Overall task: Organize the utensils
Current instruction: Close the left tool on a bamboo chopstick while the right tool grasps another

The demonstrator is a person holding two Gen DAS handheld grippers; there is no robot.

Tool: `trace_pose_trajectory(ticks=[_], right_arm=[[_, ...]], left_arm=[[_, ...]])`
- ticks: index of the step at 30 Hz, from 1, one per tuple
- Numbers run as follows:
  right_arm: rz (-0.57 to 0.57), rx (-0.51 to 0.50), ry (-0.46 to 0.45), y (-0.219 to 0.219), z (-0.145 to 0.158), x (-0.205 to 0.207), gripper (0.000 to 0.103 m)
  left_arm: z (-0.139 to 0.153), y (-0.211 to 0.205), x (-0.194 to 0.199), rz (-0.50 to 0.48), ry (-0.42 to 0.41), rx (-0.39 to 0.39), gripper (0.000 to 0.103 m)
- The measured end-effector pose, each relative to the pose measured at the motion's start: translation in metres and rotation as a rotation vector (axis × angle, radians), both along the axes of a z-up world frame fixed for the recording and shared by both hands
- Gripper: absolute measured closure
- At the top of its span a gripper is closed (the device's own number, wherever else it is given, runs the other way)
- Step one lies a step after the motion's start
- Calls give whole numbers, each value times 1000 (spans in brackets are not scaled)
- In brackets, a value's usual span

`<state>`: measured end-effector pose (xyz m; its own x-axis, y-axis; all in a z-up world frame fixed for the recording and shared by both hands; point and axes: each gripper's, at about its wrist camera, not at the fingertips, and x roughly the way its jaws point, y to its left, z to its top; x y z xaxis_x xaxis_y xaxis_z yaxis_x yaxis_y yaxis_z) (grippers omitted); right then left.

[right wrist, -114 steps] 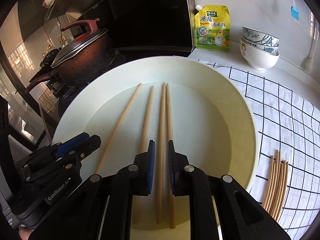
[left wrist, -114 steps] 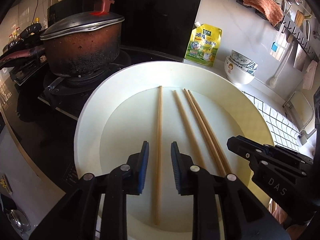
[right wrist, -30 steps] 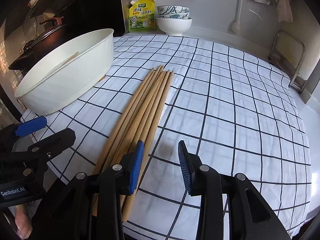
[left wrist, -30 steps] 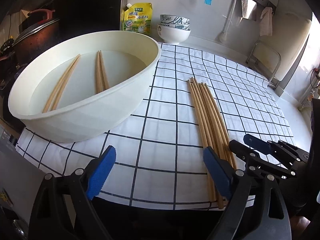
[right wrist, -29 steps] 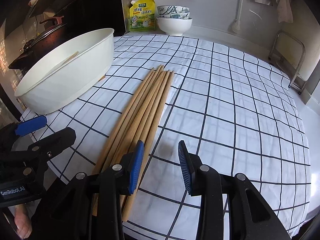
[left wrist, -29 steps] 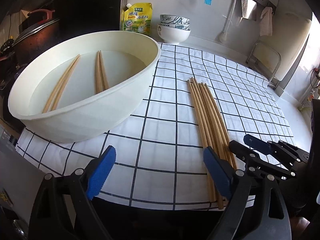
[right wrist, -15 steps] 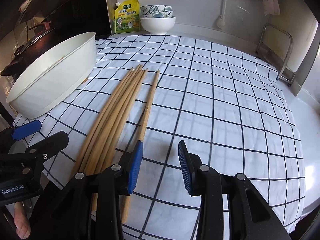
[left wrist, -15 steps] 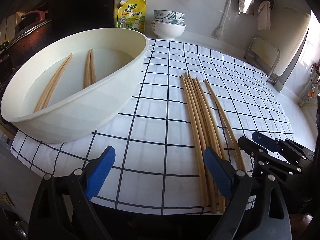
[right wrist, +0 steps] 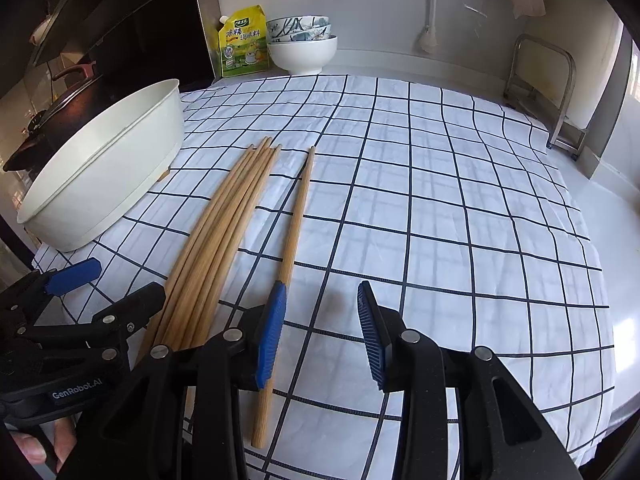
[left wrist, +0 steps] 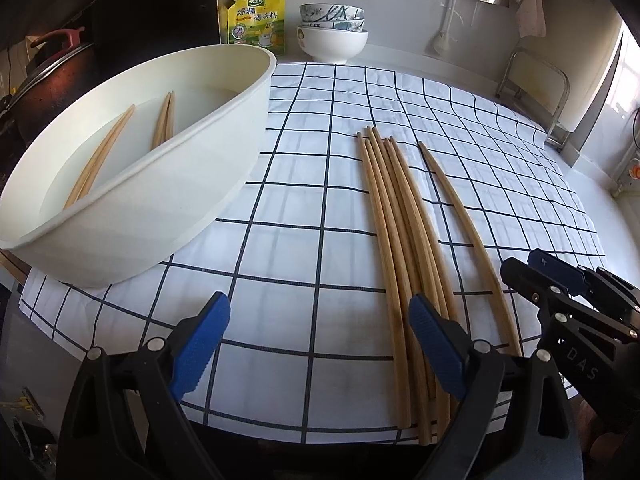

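Observation:
A bundle of several wooden chopsticks lies on the checked cloth; it also shows in the right wrist view. One single chopstick lies apart to its right, also seen in the right wrist view. More chopsticks lie in the large white basin at left. My left gripper is wide open and empty above the cloth's near edge. My right gripper is open and empty, its left finger beside the single chopstick's near end.
A yellow seasoning pouch and stacked bowls stand at the back wall. A dark pot sits on the stove at far left. A metal rack stands at the back right. The white basin also shows in the right wrist view.
Both grippers have left the basin and now hover over the cloth. In the last second one chopstick has separated to the right of the bundle. Both grippers stay open.

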<state>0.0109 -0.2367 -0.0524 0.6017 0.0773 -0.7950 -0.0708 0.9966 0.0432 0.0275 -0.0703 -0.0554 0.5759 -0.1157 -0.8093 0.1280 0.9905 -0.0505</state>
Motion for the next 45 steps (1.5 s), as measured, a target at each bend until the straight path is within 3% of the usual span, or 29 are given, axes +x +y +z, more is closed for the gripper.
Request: trace_pose_trajectory(ticks=[8,25,29,31,33,35,36,38,45], right_arm=[[6,-6,1,4,0,0,67],[44,-89,-10,24,-10,7,66],[38,-72,-13,22,-10,11,67],[46,-74,-17,24,-11,11,74],[64,-80,-20,29,-11,10,88],[79,-91,-21,33,-11,9,95],[80,-94,-21,33,-11,9,95],[76,-71,-18,30,-10,10,96],[52,-5,-9,21,-8,8,97]], left_arm=[[-6,6,-1,25,17,79,14],[-5,5,20,31,-8,41,16],[-5,1,22,19,-7,36,33],[-4,-3,22,3,-7,37,43],[-3,-7,22,-13,-11,36,59],[-2,-8,21,-28,-10,29,71],[-1,-8,21,-33,-7,21,82],[-1,-5,21,-43,8,-8,93],[2,-2,14,-69,32,-62,96]])
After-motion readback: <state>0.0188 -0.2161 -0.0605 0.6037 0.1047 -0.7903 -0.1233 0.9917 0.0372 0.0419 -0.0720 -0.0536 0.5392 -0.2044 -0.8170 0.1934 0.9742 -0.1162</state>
